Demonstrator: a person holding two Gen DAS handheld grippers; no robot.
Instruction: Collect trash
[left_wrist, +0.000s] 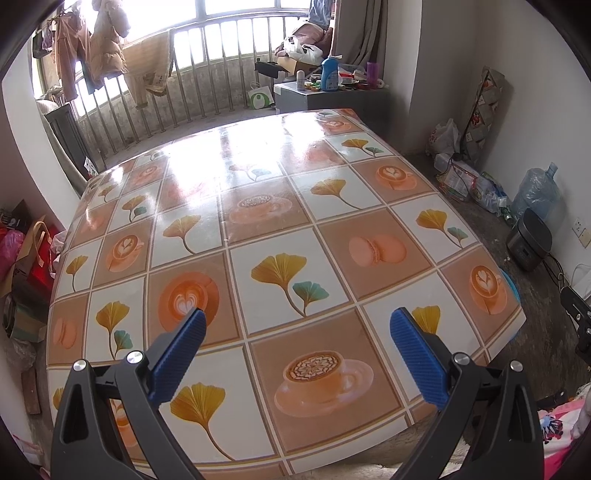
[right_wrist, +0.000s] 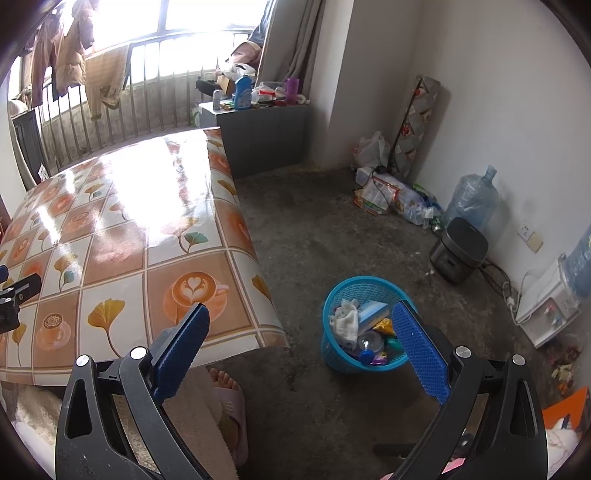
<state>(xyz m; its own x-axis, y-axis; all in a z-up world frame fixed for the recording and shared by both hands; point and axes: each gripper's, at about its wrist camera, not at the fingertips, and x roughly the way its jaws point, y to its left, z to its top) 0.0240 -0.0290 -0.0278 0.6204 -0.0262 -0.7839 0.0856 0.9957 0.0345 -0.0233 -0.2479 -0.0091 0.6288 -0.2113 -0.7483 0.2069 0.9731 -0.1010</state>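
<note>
Table (left_wrist: 258, 206) with patterned cloth fills the left wrist view, left gripper (left_wrist: 297, 321) above its near edge at 6 o'clock, jaws wide apart, holding nothing. Right gripper (right_wrist: 303, 317), jaws likewise spread and bare, hangs over the floor (right_wrist: 314, 229); blue basket (right_wrist: 332, 295) at 4 o'clock of the table corner holds the trash (right_wrist: 365, 325): tissue, wrappers, a bottle.

Blue basket (right_wrist: 334, 354), orange leaf-patterned tablecloth (left_wrist: 258, 229)
</note>
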